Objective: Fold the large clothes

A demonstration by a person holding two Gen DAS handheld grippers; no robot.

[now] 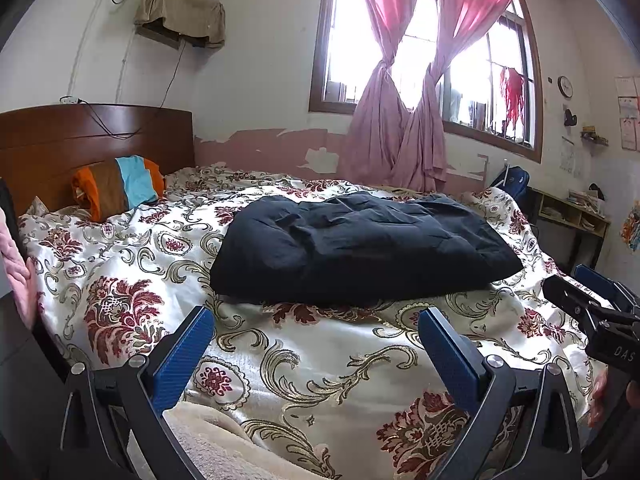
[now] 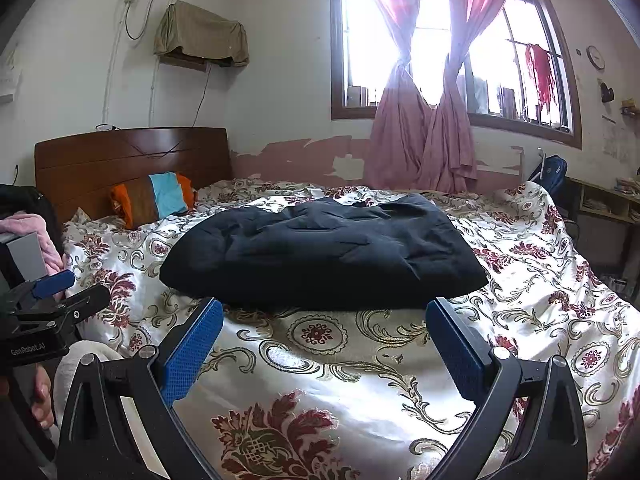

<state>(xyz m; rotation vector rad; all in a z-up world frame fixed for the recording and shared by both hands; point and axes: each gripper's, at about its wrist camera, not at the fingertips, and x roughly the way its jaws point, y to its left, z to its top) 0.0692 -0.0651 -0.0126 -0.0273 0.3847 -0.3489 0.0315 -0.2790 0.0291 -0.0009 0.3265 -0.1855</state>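
A dark navy garment (image 1: 360,244) (image 2: 324,248) lies folded into a thick rectangular bundle in the middle of the bed. My left gripper (image 1: 316,324) hovers open over the floral bedspread, a short way in front of the bundle's near edge, with nothing between its blue pads. My right gripper (image 2: 324,320) is also open and holds nothing, its fingertips level with the bundle's near edge. In the left wrist view the right gripper's body shows at the right edge; in the right wrist view the left gripper's body shows at the left edge.
The bed carries a cream and red floral bedspread (image 1: 320,364) (image 2: 320,364). A striped orange, brown and blue pillow (image 1: 120,184) leans on the wooden headboard (image 1: 92,140). Pink curtains (image 1: 400,120) hang at the window behind. A desk with shelves (image 1: 572,216) stands at the right.
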